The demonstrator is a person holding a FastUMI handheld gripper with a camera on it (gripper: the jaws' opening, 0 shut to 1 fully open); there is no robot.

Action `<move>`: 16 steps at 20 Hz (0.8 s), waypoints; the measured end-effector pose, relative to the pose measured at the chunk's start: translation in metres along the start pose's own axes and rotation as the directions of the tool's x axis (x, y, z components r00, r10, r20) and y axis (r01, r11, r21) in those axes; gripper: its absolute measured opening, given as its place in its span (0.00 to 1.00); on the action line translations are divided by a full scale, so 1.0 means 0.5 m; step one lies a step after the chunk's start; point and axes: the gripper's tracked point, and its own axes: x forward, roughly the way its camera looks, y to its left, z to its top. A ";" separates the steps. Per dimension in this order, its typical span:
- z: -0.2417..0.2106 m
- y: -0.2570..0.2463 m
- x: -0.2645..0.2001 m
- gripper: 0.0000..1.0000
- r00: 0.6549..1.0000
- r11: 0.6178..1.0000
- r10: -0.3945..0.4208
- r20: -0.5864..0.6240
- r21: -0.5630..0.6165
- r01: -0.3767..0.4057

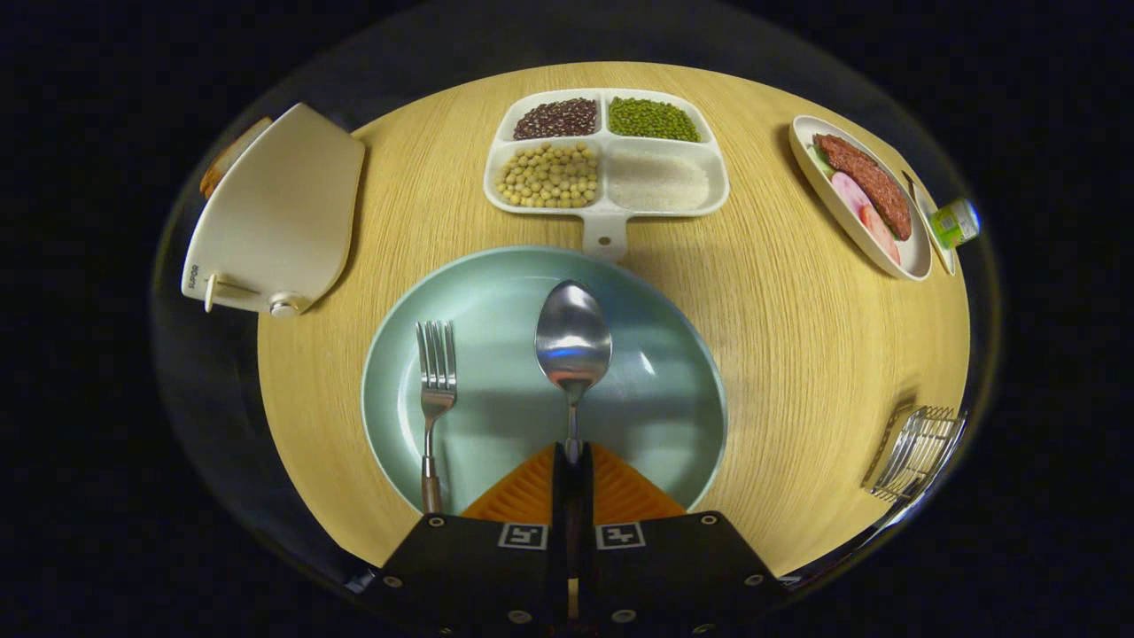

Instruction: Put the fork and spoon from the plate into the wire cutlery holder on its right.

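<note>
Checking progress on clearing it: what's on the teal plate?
On the plate: fork lying free; spoon, handle pinched in the hand-held gripper, handle end hidden by fingers.

The scene is evenly and brightly lit from above. The wooden table (780,354) is well exposed; its surroundings fall to near black. The gripper (573,461) casts a broad, soft shadow across the plate (656,399) just ahead of its fingers, which are closed on the spoon (573,341) handle. The spoon bowl carries a bright specular highlight and a bluish reflection. Fisheye distortion curves the table outline and compresses the wire cutlery holder (917,452), far right of the fingers. Central focus is sharp; the rim softens slightly.
</note>
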 end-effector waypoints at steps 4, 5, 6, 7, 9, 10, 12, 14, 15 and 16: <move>0.002 -0.010 -0.019 0.04 0.998 1.000 0.021 0.053 -0.017 -0.020; 0.004 -0.011 -0.031 0.04 0.997 0.999 0.031 0.067 -0.020 -0.030; 0.005 -0.014 -0.047 0.04 0.995 0.999 0.037 0.088 -0.022 -0.035; 0.010 -0.019 -0.061 0.04 0.994 0.999 0.039 0.107 -0.028 -0.036; 0.013 -0.027 -0.096 0.04 0.989 0.999 0.049 0.142 -0.021 -0.047; 0.011 -0.035 -0.115 0.04 0.986 0.999 0.053 0.156 -0.017 -0.051; 0.007 -0.061 -0.159 0.04 0.980 0.999 0.053 0.191 -0.013 -0.051; -0.003 -0.091 -0.197 0.04 0.976 0.998 0.064 0.208 -0.012 -0.063; -0.007 -0.104 -0.213 0.04 0.972 0.997 0.078 0.221 -0.012 -0.077; -0.015 -0.127 -0.228 0.04 0.971 0.997 0.075 0.228 -0.012 -0.075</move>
